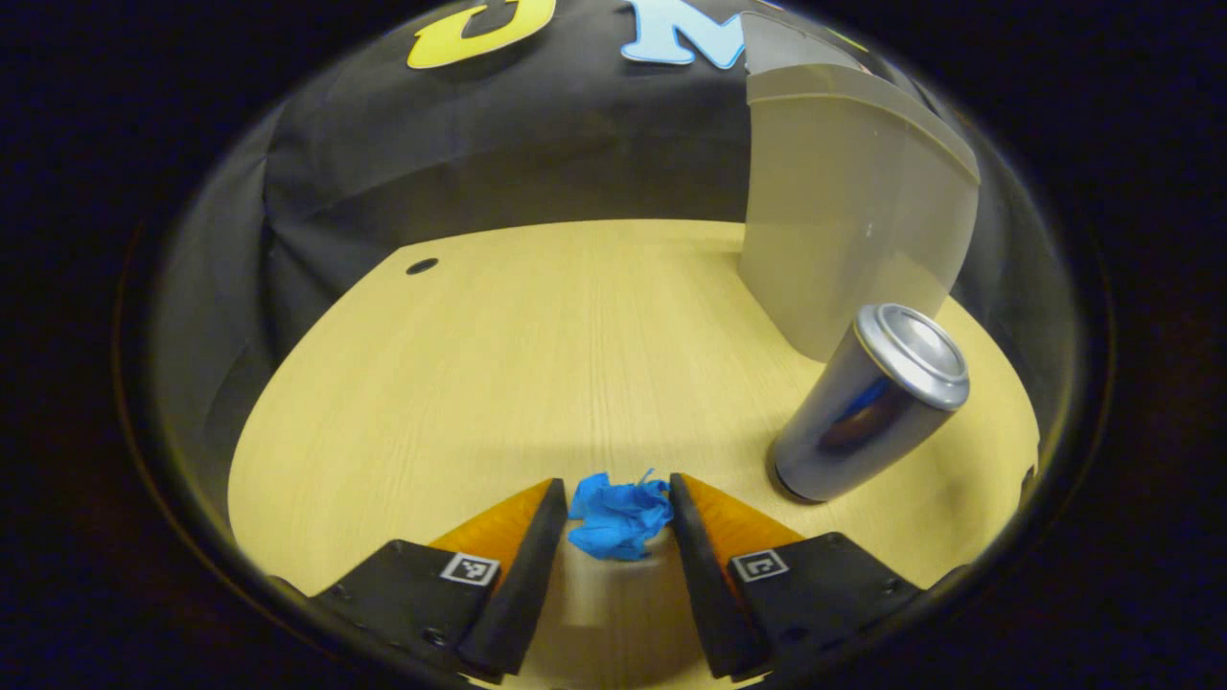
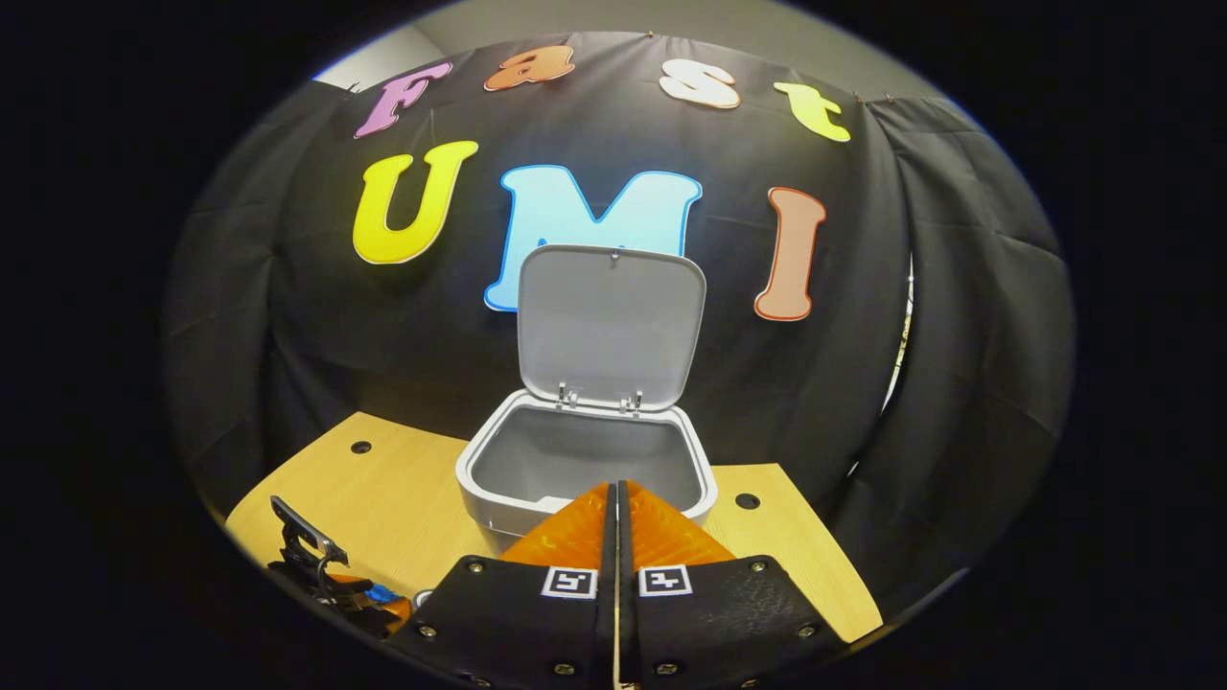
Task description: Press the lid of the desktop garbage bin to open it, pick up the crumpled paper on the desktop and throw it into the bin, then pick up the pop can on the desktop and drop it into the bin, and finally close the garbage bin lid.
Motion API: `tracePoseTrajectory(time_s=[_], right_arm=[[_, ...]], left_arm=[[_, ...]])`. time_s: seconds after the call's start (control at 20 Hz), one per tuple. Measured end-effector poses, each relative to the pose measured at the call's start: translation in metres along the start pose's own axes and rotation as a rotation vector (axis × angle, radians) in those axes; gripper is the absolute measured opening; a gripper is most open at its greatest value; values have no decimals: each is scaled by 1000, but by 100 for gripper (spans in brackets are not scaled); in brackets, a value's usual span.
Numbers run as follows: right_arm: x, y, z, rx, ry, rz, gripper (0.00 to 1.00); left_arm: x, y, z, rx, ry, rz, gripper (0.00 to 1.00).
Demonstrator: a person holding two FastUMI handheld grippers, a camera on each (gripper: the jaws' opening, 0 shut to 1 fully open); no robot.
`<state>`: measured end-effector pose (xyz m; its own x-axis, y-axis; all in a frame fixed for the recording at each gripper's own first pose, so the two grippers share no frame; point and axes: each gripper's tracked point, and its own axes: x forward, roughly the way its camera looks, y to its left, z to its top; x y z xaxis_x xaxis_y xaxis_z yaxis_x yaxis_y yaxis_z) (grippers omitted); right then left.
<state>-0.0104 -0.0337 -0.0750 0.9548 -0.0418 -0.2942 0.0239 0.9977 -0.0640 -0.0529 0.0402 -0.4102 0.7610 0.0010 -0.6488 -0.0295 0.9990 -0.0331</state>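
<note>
A blue crumpled paper (image 1: 618, 517) lies low over the wooden desktop (image 1: 537, 355), and my left gripper (image 1: 616, 489) is shut on it, both fingers touching its sides. A silver pop can (image 1: 868, 402) stands upright just to the right of that gripper. Behind the can rises the grey side of the garbage bin (image 1: 844, 201). In the right gripper view the bin (image 2: 498, 513) stands with its lid (image 2: 609, 326) raised upright and its inside looks empty. My right gripper (image 2: 616, 484) is shut on nothing, in front of the bin's near rim. The left gripper (image 2: 326, 575) sits at the lower left with a bit of blue paper (image 2: 381, 594).
The desktop (image 2: 412, 498) has small round holes, one left of the bin (image 2: 360, 447) and one right of it (image 2: 747, 500). Black cloth walls close the back and sides. Bare wood stretches left of the bin.
</note>
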Motion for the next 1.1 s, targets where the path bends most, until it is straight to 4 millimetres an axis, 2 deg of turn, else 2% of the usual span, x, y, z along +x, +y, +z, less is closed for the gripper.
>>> tracePoseTrajectory(time_s=[0.15,0.2,0.25,0.4,0.6,0.8,0.85,0.9,1.1], right_arm=[[0,0,-4,2,9,2,2],[1,1,-4,4,10,4,2],[1,1,-5,7,12,5,2],[0,3,-5,10,12,11,2],[0,3,-7,11,12,16,2],[-2,2,-9,25,13,15,2],[-2,2,-10,25,11,15,2],[-4,1,-11,25,11,14,2],[-8,-1,-13,34,6,8,2]], left_arm=[[0,5,2,12,2,21,46],[-1,5,3,15,0,24,41],[-2,5,5,19,-3,28,43],[-5,5,12,31,-19,32,40],[-13,8,32,31,-59,39,43],[-25,11,71,17,-126,40,44],[-29,11,81,13,-143,38,41],[-31,9,92,8,-160,35,43],[-45,-1,145,-6,-250,19,41]])
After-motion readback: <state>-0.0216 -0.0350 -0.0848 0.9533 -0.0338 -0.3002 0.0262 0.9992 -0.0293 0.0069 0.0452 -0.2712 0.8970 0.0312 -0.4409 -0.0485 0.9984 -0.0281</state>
